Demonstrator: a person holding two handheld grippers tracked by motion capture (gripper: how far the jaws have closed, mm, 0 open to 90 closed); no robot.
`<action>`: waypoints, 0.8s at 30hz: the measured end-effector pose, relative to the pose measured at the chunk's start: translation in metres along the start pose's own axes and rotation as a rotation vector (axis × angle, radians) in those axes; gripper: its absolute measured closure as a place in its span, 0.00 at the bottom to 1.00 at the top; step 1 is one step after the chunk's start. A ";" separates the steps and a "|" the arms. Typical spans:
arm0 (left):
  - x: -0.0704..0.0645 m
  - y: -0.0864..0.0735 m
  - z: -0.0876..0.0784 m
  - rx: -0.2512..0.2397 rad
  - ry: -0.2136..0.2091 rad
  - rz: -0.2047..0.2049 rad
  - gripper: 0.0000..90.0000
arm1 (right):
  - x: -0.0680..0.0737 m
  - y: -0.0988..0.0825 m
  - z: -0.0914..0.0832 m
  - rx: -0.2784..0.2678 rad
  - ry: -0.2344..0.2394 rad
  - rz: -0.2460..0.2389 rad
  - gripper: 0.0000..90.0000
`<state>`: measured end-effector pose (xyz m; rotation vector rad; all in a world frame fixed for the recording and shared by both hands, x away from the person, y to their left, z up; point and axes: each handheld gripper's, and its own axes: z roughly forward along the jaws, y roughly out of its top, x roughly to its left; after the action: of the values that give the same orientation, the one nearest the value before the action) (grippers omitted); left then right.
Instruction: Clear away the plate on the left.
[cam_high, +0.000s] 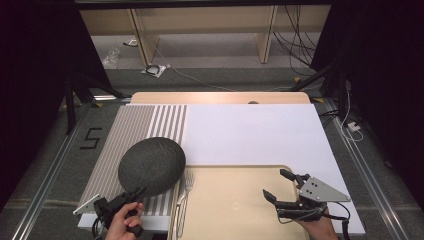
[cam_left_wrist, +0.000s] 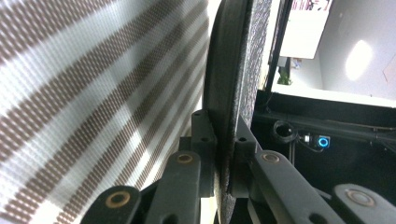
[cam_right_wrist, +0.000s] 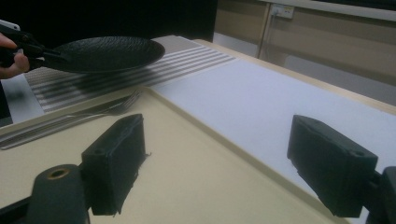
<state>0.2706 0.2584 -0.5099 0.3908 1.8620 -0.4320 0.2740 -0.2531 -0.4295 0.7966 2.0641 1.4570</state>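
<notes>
Gripping dark plate (cam_high: 152, 165) by thin rim at 6 o'clock, left tongs (cam_high: 136, 192) are clenching it above striped mat (cam_high: 131, 125). Plate seeming stiff, breakable, textured; shallow edge hold risking tilt. Right tongs (cam_high: 278, 186) are hovering released over tray (cam_high: 235, 200).

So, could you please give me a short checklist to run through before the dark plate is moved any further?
1. Left gripper clamped on the dark plate rim: ok, jaws closed on its edge in the left gripper view.
2. Plate lifted off the striped mat: ok in the right gripper view.
3. Right gripper free: ok, jaws open, nothing between them.
4. Bare space on the tray: ok; fork lies along its left edge.
5. Plate kept level: roughly ok.
6. Plate's top empty: cannot tell.
</notes>
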 end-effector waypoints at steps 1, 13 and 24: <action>0.000 -0.001 0.000 0.006 -0.004 0.004 0.93 | 0.000 0.000 0.000 -0.001 0.000 -0.002 0.22; -0.004 -0.012 0.003 0.064 -0.008 0.029 0.94 | 0.000 0.000 0.000 -0.001 -0.001 -0.001 0.22; -0.010 -0.026 0.006 0.120 -0.003 0.062 0.93 | -0.001 0.000 0.000 -0.005 -0.002 0.003 0.22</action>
<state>0.2662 0.2322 -0.5000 0.5274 1.8211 -0.5037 0.2745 -0.2535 -0.4295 0.7995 2.0574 1.4616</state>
